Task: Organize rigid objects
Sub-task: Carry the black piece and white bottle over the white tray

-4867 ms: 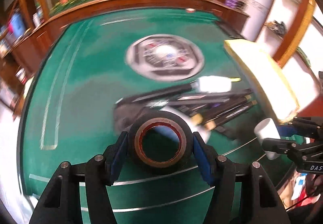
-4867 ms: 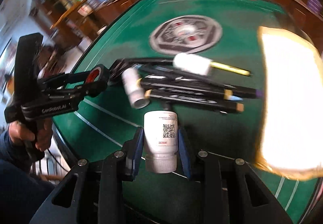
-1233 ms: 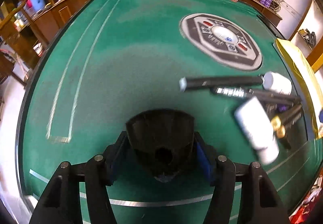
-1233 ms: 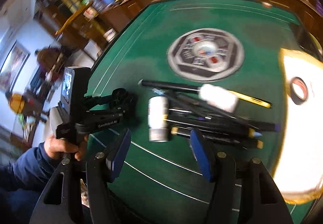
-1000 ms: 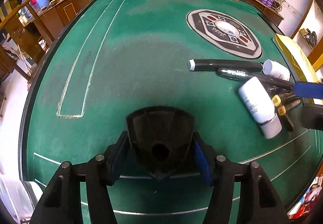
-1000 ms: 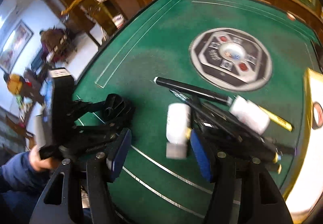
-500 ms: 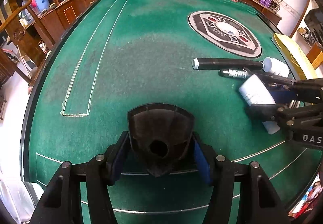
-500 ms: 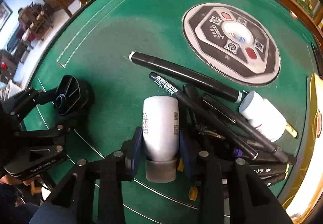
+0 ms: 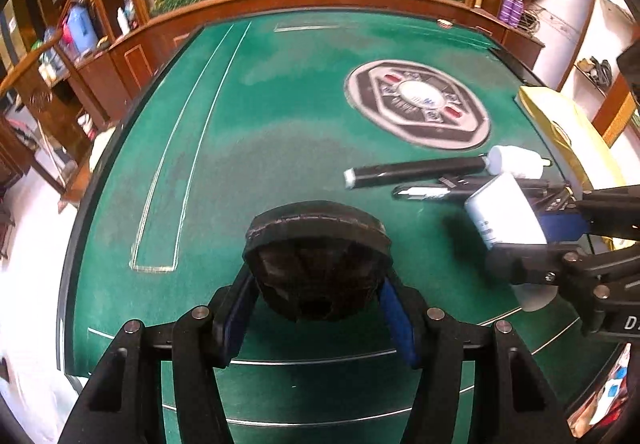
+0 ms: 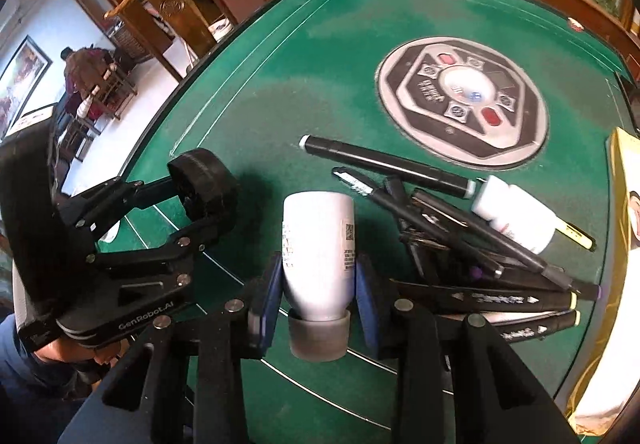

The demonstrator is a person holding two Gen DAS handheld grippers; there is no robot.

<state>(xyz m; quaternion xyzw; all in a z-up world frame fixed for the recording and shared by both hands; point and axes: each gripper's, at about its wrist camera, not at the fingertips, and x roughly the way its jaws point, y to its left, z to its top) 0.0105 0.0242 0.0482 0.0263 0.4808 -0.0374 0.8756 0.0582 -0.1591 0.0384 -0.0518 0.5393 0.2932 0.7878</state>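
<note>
Both grippers are loaded. The left gripper (image 9: 318, 308) clamps a black tape roll (image 9: 318, 264) clear of the felt (image 9: 248, 148), well left of the marker pile (image 10: 480, 264). The right gripper (image 10: 316, 300) pinches a white bottle (image 10: 318, 252) at the pile's left edge. Remaining, apparently: both held items, a second bottle (image 10: 514, 218) and the markers.

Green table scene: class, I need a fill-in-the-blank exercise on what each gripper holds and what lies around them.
1. The right gripper is shut on a ____ bottle.
2. The left gripper holds a black ____ of tape.
3. The markers lie on ____ felt.
4. A second white bottle lies ____ the markers.

Missing: white; roll; green; on
</note>
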